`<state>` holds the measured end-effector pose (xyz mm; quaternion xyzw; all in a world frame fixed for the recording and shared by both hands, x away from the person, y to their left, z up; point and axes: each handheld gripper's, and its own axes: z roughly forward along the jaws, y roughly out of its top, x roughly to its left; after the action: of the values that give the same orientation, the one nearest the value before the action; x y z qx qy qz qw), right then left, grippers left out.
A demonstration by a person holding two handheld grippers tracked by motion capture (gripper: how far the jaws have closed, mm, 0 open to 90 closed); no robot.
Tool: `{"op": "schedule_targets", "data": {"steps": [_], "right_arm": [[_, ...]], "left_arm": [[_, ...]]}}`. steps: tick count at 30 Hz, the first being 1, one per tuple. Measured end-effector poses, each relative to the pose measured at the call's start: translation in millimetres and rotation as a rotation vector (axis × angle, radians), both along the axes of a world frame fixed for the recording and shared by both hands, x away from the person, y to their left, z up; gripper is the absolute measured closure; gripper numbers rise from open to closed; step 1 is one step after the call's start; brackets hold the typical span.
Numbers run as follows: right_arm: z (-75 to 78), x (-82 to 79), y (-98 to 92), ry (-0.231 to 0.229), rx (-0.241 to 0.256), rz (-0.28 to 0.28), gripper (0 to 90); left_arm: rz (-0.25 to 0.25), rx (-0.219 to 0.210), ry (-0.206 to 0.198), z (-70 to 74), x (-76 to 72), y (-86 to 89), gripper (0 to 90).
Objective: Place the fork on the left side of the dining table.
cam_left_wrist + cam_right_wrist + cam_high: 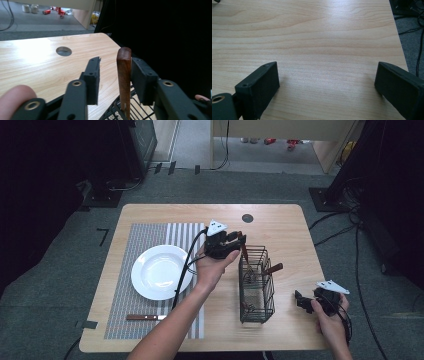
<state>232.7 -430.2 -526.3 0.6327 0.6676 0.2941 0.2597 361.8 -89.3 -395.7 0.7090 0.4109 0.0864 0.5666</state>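
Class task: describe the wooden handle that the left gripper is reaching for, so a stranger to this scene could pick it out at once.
Find the black wire basket right of the white plate on the wooden table. At its far end the left gripper brackets an upright wooden handle, jaws still apart. Unlike the other handle, which leans out to the right, this one stands straight.

plate [159, 271] on mat [131, 285], basket [256, 285] to its right
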Motion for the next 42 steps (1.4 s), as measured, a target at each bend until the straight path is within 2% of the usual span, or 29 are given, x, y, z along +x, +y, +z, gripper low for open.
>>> {"op": "schedule_targets", "data": {"steps": [4, 5, 6, 10, 15, 25, 27, 31, 42], "right_arm": [[0.1, -0.1, 0.1, 0.001, 0.001, -0.001, 5.5], [0.0, -0.1, 0.1, 0.001, 0.001, -0.001, 5.6], [0.1, -0.1, 0.1, 0.001, 0.001, -0.001, 5.5], [0.1, -0.1, 0.1, 0.001, 0.001, -0.001, 5.6], [0.0, -0.1, 0.1, 0.001, 0.001, -0.002, 5.5], [0.0, -0.1, 0.1, 0.001, 0.001, -0.001, 5.5], [0.0, -0.1, 0.1, 0.001, 0.001, -0.001, 5.5], [0.0, -0.1, 0.1, 0.001, 0.001, -0.001, 5.5], [0.0, 0.0, 0.1, 0.0, 0.002, -0.002, 5.5]], "left_arm": [[-0.013, -0.011, -0.003, 1.0, -0.9, -0.1, 72.7], [-0.016, -0.017, -0.007, 1.8, -1.6, -0.1, 72.7], [-0.017, -0.03, -0.009, 2.9, -2.1, 0.2, 77.4], [-0.032, -0.067, 0.006, 5.5, -2.0, 1.9, 81.7], [-0.042, -0.073, -0.03, 11.0, -4.2, 4.6, 82.4], [-0.048, -0.124, -0.099, 30.4, -12.8, 12.5, 82.5], [-0.054, -0.16, -0.122, 38.4, -16.6, 17.0, 82.5], [-0.059, -0.208, -0.136, 50.0, -19.9, 25.1, 82.6], [-0.036, -0.261, -0.189, 76.8, -28.0, 49.7, 82.6]]}}
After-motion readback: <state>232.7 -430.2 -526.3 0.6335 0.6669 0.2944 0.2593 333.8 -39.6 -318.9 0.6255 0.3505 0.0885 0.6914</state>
